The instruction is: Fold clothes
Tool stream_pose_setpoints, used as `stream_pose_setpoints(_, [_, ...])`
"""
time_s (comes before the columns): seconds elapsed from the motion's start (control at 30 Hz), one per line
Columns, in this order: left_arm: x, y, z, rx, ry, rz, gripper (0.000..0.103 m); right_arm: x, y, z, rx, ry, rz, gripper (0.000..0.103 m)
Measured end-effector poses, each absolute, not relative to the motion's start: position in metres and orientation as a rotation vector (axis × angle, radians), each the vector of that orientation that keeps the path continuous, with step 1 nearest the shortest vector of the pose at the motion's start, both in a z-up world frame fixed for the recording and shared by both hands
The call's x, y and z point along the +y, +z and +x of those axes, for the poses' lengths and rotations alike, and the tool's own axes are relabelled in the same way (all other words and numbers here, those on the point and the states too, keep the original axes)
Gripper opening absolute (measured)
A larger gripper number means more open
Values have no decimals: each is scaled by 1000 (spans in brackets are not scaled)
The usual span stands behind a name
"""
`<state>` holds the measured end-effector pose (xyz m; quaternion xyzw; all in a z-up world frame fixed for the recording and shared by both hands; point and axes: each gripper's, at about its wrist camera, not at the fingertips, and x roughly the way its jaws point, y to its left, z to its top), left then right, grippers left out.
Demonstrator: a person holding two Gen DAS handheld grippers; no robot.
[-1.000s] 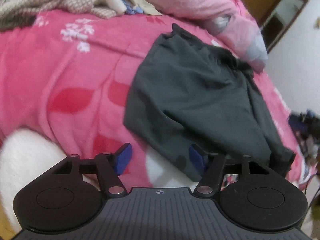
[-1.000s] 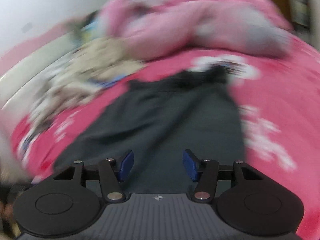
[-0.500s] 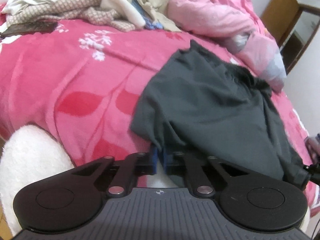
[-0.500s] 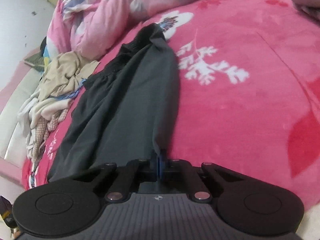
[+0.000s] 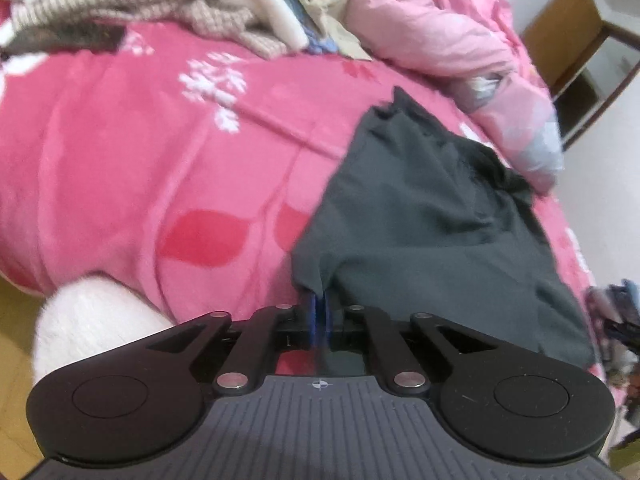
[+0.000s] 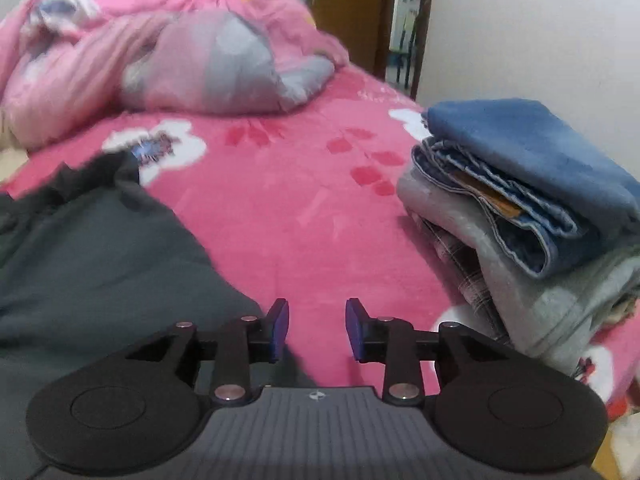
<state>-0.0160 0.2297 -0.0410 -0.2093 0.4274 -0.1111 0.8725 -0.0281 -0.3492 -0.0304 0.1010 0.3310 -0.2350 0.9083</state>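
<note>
A dark grey garment (image 5: 432, 216) lies spread on the pink flowered bed cover (image 5: 160, 160). My left gripper (image 5: 319, 312) is shut on the garment's near left corner, which is pulled up into the blue pads. In the right wrist view the same garment (image 6: 92, 256) lies at the left. My right gripper (image 6: 317, 326) is open and empty just past the garment's right edge, over the pink cover (image 6: 304, 200).
A stack of folded clothes (image 6: 532, 208) with blue items on top sits at the right. A pink quilt (image 6: 172, 52) is bunched at the back. A heap of unfolded clothes (image 5: 192, 12) lies at the far left. A white fluffy thing (image 5: 88, 320) is near the bed edge.
My left gripper stays shut on the garment corner and has lifted it slightly. My right gripper has let go of the garment's edge, opened and swung right toward the folded stack.
</note>
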Motion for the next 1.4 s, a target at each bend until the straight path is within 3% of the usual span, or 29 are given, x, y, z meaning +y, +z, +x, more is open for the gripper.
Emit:
stream_pose_setpoints(0.03, [229, -42, -17, 893, -243, -439, 23, -340, -26, -35, 642, -448, 224, 34])
stream_pose_setpoints(0.07, [228, -44, -19, 894, -254, -442, 29, -327, -19, -42, 596, -401, 217, 34])
stream_pose_setpoints(0.17, [224, -52, -20, 916, -276, -451, 29, -270, -7, -54, 509, -157, 119, 35])
stream_pose_setpoints(0.27, [221, -60, -20, 913, -274, -474, 29, -201, -17, -51, 557, 227, 42, 38])
stream_pose_setpoints(0.37, [219, -63, -22, 884, -266, -478, 21, -141, -43, -39, 684, 508, -8, 38])
stream_pose_setpoints(0.47, [219, -63, -24, 856, -254, -498, 7, -105, -70, -30, 781, 572, -86, 38])
stream_pose_setpoints(0.57, [219, -58, -27, 796, -261, -519, 0, -94, -83, -13, 825, 574, -24, 36])
stream_pose_setpoints(0.6, [219, -53, -28, 772, -281, -538, 0, -92, -83, -8, 832, 577, -2, 26])
stream_pose_setpoints(0.63, [220, -49, -29, 749, -302, -556, 0, -89, -83, -4, 841, 574, 14, 1])
stream_pose_setpoints(0.83, [265, -5, -38, 632, -513, -836, 0, -147, -51, 2, 861, 718, 629, 1])
stream_pose_setpoints(1.0, [277, -13, -39, 787, -495, -745, 0, -192, -74, -1, 967, 704, 934, 4])
stream_pose_setpoints(1.1, [267, -36, -36, 950, -416, -615, 5, -197, -124, -1, 1186, 508, 919, 9])
stream_pose_setpoints(1.17, [269, -44, -39, 972, -336, -589, 16, -200, -137, -7, 1222, 418, 849, 8])
stream_pose_setpoints(1.4, [278, -6, -26, 789, -306, -530, 29, -208, -61, -7, 989, 432, 593, 20])
